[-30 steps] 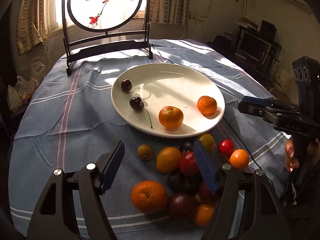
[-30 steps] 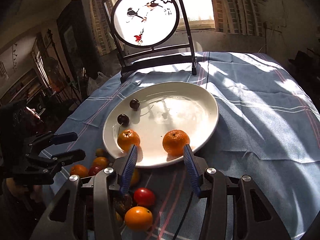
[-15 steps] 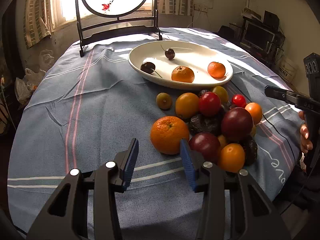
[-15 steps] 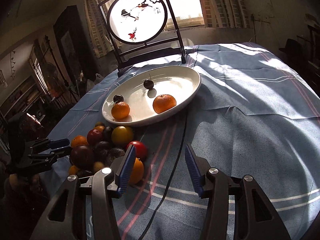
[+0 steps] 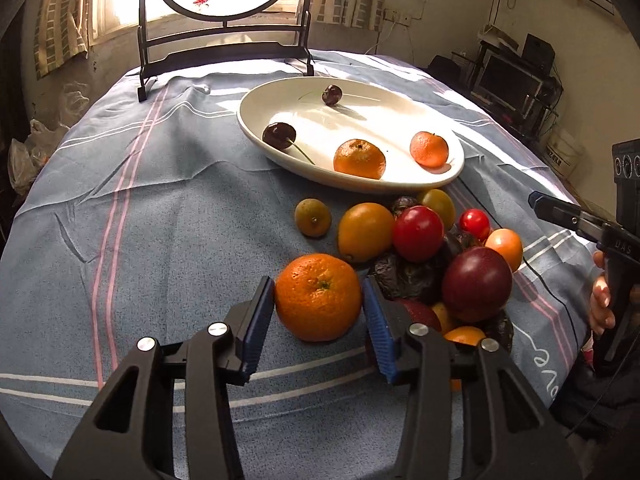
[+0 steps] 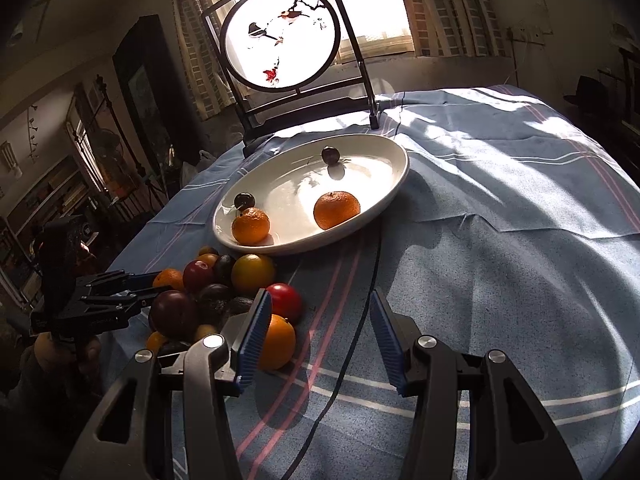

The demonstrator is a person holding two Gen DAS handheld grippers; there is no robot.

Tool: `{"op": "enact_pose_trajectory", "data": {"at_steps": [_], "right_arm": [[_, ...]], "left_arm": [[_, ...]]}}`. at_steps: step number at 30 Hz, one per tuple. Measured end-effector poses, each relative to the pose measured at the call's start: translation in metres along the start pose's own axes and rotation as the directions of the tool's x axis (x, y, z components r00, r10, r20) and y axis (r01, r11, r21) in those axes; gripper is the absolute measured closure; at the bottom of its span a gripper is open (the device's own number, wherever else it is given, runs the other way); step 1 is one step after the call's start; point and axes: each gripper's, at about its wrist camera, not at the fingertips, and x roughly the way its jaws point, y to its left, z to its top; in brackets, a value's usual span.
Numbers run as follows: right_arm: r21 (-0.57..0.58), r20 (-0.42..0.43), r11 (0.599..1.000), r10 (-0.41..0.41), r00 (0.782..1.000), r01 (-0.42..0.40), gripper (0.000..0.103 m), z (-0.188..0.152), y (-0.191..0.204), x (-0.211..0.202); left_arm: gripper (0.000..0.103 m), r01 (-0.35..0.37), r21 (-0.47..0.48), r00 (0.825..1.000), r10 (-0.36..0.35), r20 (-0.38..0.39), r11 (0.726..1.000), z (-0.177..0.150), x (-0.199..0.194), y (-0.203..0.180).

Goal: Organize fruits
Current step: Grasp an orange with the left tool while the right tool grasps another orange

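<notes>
A big orange point(image 5: 318, 296) lies on the blue cloth at the near left of a fruit pile point(image 5: 432, 256) of tomatoes, plums and small oranges. My left gripper point(image 5: 319, 300) straddles it. Its jaws are opening, and both blue pads touch the orange's sides. A white plate point(image 5: 404, 120) beyond the pile holds two mandarins point(image 5: 360, 159) and two dark cherries point(image 5: 279, 135). My right gripper point(image 6: 316, 320) hovers open over bare cloth, right of the pile point(image 6: 224, 288), with only a black cable point(image 6: 360, 320) under it. An orange point(image 6: 278, 342) sits just outside its left pad.
A round painted screen on a black stand point(image 6: 280, 36) stands at the table's far edge behind the plate point(image 6: 384, 196). The table edge drops off near the pile on the person's side, where a hand point(image 5: 600, 304) holds the right gripper point(image 5: 560, 216). Furniture lines the room's walls.
My left gripper narrowed, sank and closed in on the pile, so the big orange now sits between its pads. The right gripper drew back from the plate, then stayed still.
</notes>
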Motion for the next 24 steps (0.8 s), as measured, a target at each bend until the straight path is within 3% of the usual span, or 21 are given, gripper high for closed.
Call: {"op": "enact_pose_trajectory", "data": {"at_steps": [11, 16, 20, 24], "right_arm": [[-0.096, -0.037, 0.995, 0.007, 0.999, -0.011, 0.052, -0.006, 0.020, 0.003], [-0.121, -0.101, 0.992, 0.028, 0.995, -0.040, 0.052, -0.019, 0.034, 0.012], [-0.131, -0.131, 0.991, -0.036, 0.991, 0.019, 0.052, -0.017, 0.039, 0.021], [-0.120, -0.181, 0.992, -0.044, 0.983, 0.023, 0.052, -0.010, 0.044, 0.036]], "left_arm": [[0.061, -0.002, -0.042, 0.993, 0.007, 0.119, 0.999, -0.021, -0.057, -0.004], [0.060, 0.010, -0.034, 0.992, -0.006, 0.124, 0.999, -0.022, -0.065, -0.009], [0.060, 0.020, -0.032, 0.993, -0.016, 0.117, 0.999, -0.022, -0.062, -0.014], [0.060, 0.031, -0.028, 0.993, -0.028, 0.112, 0.999, -0.022, -0.058, -0.019]]}}
